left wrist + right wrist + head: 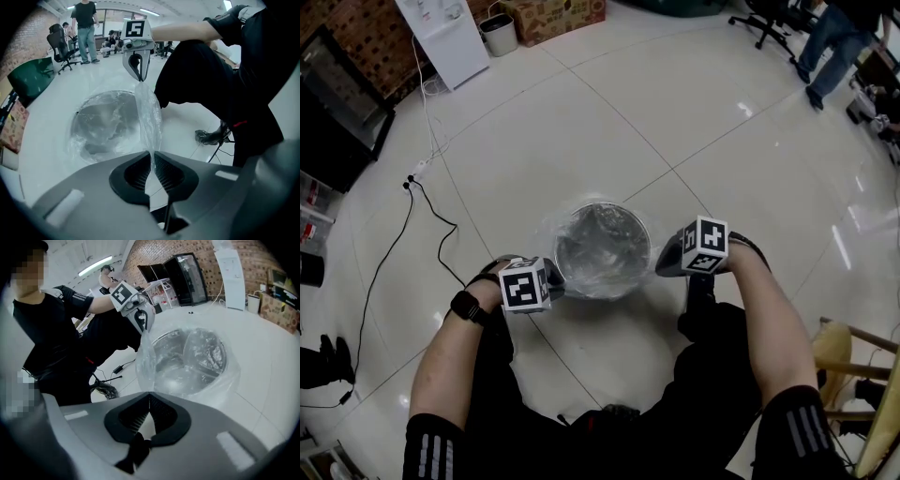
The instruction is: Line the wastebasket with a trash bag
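Bag (598,287) over wastebasket (623,217); edge betw. L tongs (151,153) & R tongs (149,393), both clamped on it

The wastebasket (602,246) is a round pail of shiny metal. It stands upright on the pale tiled floor (675,112) with its mouth open upward. A clear, crinkled trash bag (602,291) sits inside it, and the bag's mouth spreads out over the rim all round. On the person's side the film is drawn into a stretched fold. One end is pinched in the closed jaws of the left gripper (557,281), the other in those of the right gripper (662,266).
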### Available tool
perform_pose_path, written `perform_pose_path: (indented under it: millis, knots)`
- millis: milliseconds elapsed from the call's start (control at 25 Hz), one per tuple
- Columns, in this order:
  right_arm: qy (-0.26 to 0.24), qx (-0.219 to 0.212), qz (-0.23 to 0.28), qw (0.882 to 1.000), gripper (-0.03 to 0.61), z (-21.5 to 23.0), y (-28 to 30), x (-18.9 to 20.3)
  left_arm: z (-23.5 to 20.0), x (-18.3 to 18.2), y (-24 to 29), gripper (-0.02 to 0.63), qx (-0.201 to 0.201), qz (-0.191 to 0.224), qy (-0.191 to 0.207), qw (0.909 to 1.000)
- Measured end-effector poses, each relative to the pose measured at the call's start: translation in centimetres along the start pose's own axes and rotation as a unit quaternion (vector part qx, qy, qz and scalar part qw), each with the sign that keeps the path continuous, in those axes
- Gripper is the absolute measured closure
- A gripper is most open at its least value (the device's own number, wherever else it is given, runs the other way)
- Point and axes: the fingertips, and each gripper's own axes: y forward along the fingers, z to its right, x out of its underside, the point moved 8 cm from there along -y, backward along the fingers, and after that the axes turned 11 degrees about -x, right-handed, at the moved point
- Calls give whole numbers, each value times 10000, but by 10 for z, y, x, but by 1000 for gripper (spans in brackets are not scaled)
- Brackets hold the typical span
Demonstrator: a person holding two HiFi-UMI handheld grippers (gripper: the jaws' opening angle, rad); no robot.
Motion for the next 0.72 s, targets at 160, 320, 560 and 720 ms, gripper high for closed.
perform_pose_path:
  millis: [160, 320, 560, 720]
  knots:
    - [85, -164, -189, 9997, 571, 1, 14, 6, 18, 3, 16, 575, 440, -158, 132, 9988]
    - [166, -336, -311, 9988, 569, 1, 23, 9, 35, 12, 31, 543, 830, -341, 163, 9958]
    - [337, -380, -709, 9962, 497, 8, 43, 20, 39, 28, 55, 499, 940, -654, 128, 9933]
    - [428, -275, -908, 9946, 468, 16, 54, 27, 37, 34, 68, 477, 809, -709, 90, 9942]
